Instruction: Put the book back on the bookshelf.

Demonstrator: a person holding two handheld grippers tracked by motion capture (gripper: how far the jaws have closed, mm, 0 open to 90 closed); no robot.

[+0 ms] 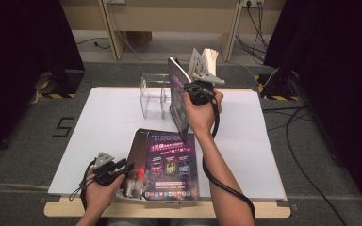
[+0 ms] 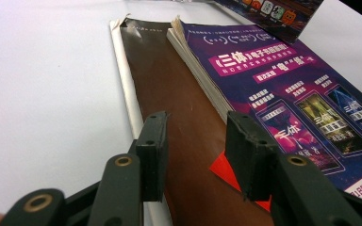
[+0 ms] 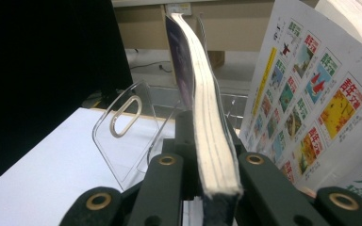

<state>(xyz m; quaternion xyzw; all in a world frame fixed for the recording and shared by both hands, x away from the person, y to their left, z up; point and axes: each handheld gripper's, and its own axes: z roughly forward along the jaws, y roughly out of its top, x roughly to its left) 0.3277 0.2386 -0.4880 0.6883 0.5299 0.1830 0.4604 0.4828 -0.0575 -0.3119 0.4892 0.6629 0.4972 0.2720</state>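
We have the right gripper (image 1: pixel 199 86) clamped on the upright magazine (image 3: pixel 207 127), held above the table (image 1: pixel 99 117) just beside the clear rack (image 1: pixel 153 94). Left gripper (image 2: pixel 195 146) jaws stand apart over the brown cover (image 2: pixel 169 94) beside the purple magazine (image 2: pixel 283 99) lying flat.

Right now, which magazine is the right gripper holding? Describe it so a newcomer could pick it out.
Start at the clear acrylic rack on the white table's far side. Beside it, the right gripper clamps a magazine upright by its page edge. Unlike the purple-covered magazines lying flat, it stands lifted.
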